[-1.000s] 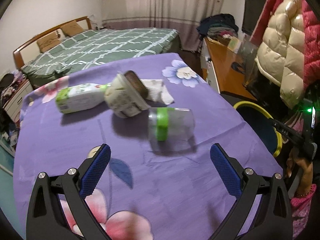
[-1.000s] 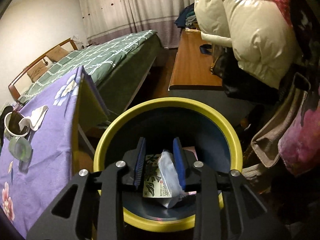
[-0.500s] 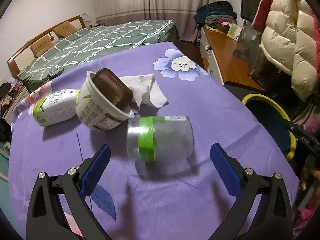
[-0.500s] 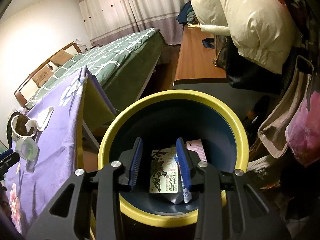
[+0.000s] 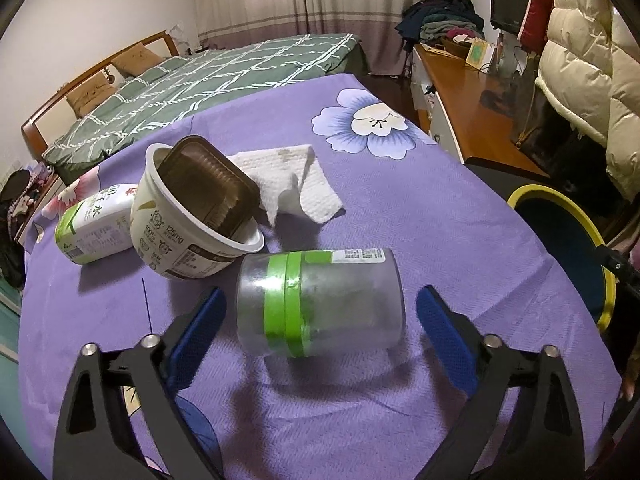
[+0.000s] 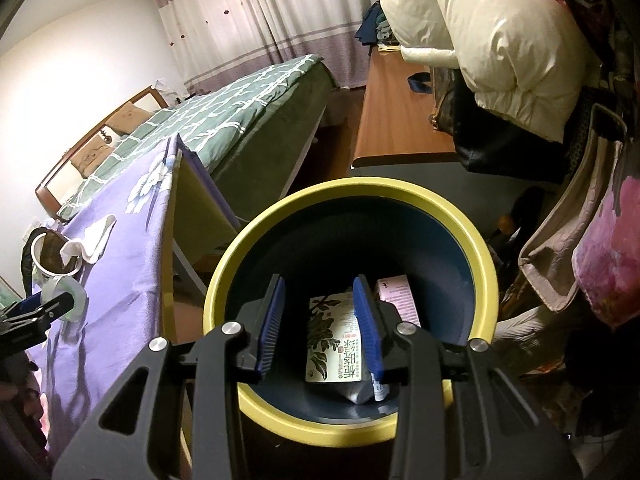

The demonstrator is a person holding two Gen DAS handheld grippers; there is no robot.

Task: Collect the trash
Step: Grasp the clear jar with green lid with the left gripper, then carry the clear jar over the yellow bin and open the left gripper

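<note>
Straddling one clear jar (image 5: 320, 304), left gripper (image 5: 320, 328) closing, untouching; right gripper (image 6: 320, 324) empty, parted.

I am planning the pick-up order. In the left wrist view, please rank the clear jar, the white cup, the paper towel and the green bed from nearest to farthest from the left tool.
1. Clear jar, between the fingers of the left tool.
2. White cup, behind, to the left.
3. Paper towel, farther back, centre.
4. Green bed, beyond the table.

One jar (image 5: 320, 304), one cup (image 5: 188, 220), one carton (image 5: 94, 226), one napkin (image 5: 288, 184), one bin (image 6: 352, 192).
</note>
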